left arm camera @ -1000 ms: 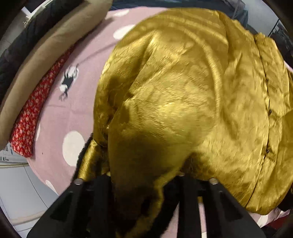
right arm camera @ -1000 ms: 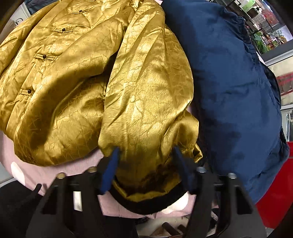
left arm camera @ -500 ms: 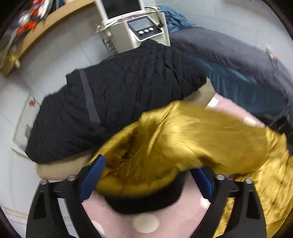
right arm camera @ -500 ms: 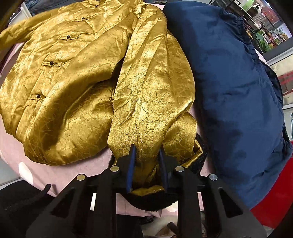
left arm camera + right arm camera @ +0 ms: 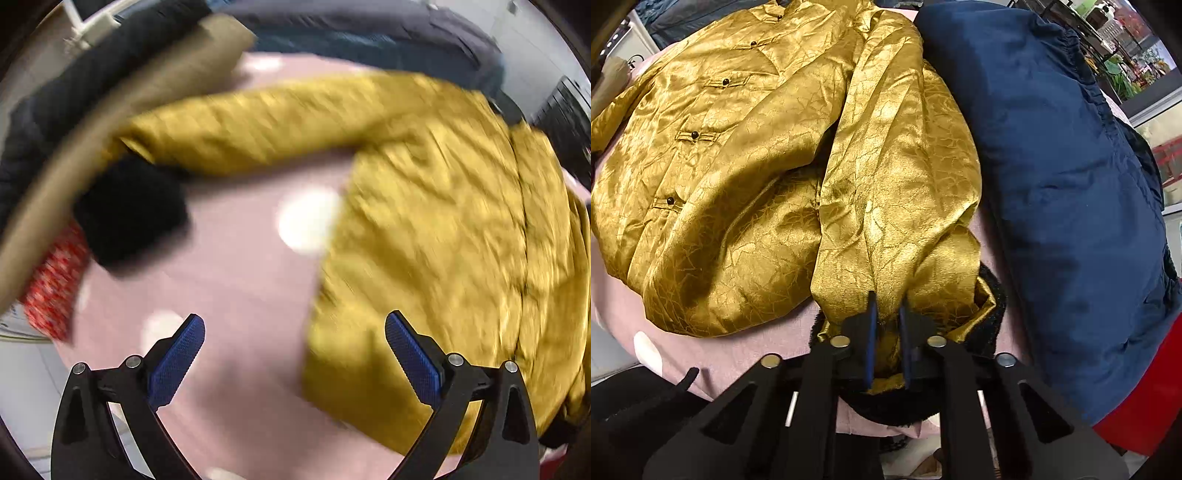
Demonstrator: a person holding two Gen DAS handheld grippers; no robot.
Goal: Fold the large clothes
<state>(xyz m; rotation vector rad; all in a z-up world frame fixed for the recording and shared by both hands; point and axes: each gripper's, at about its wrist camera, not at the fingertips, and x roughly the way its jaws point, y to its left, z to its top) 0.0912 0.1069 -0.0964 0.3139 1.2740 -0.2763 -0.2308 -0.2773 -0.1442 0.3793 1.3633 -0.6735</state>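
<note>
Left hand-held gripper [image 5: 293, 338] just opened wide, empty — right hand-held gripper [image 5: 886, 310] just clamped gold jacket [image 5: 746, 155] sleeve.

Motion-blurred left view; sharp, glossy right.

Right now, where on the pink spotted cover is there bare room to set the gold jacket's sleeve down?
Bare pink cover lies between the black cuff, the outstretched sleeve and the jacket body, ahead of the open left gripper. Right of the jacket it is crowded: the navy garment lies against it.
</note>
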